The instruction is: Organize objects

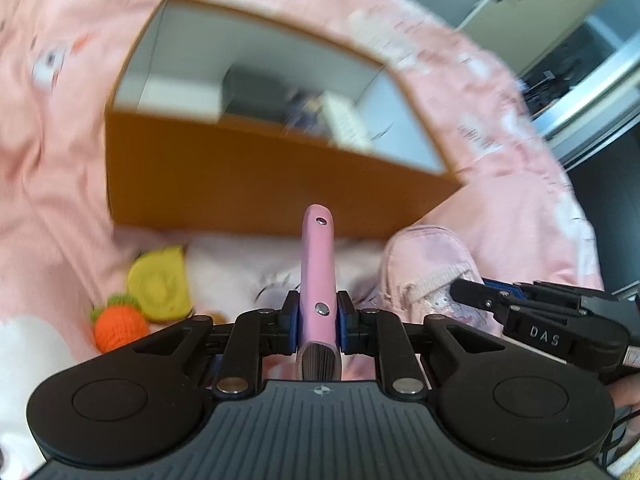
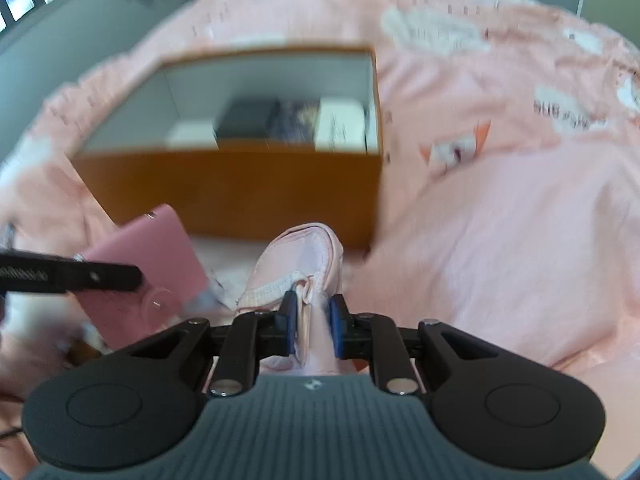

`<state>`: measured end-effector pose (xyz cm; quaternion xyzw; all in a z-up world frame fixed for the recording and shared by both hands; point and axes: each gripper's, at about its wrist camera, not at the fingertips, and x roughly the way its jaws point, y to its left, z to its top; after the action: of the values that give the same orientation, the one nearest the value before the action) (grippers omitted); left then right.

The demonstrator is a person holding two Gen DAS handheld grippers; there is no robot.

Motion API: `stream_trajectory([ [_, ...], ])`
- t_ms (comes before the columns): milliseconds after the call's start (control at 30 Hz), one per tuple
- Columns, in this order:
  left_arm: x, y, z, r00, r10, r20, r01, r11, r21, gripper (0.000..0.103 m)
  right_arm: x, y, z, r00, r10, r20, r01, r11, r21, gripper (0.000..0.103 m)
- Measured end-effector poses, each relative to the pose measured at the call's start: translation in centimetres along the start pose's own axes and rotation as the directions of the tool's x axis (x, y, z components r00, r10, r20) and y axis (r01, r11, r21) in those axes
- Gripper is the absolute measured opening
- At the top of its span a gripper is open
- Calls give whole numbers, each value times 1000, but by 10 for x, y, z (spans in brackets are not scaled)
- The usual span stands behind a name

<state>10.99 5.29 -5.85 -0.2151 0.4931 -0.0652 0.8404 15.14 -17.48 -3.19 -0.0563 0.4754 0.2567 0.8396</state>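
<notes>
My left gripper (image 1: 318, 320) is shut on a pink notebook (image 1: 316, 276), held edge-up just in front of an orange box (image 1: 256, 184). The notebook also shows in the right wrist view (image 2: 152, 272). My right gripper (image 2: 312, 324) is shut on a pink fabric pouch (image 2: 298, 260), held near the box's front wall (image 2: 240, 192). The pouch also shows in the left wrist view (image 1: 428, 268). The box is open on top, with a black item (image 2: 248, 122) and white items (image 2: 340, 126) inside.
A pink printed bedsheet (image 2: 500, 200) covers the surface under everything. A crocheted orange fruit (image 1: 120, 326) and a yellow crocheted piece (image 1: 160, 284) lie left of the notebook. A window and cabinet (image 1: 580, 60) stand at the far right.
</notes>
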Motion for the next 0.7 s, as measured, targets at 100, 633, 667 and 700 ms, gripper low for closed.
stream_trajectory([
  [100,-25,-12,3,995,-59,86,56,998,35,20,-29,1,6,995,43,92,-46,999,24,18],
  [633,-32,-17,100,965,-39,260,43,999,-7,20,-53,14,82,923,65,379,-125,983,135,18],
  [667,-26,-10,107,970,-23,240,30,999,-27,20,-46,15,88,924,47,379,-106,985,136,18],
  [700,-20,-3,111,975,-5,220,14,999,-38,20,-39,15,94,924,29,381,-87,987,137,18],
])
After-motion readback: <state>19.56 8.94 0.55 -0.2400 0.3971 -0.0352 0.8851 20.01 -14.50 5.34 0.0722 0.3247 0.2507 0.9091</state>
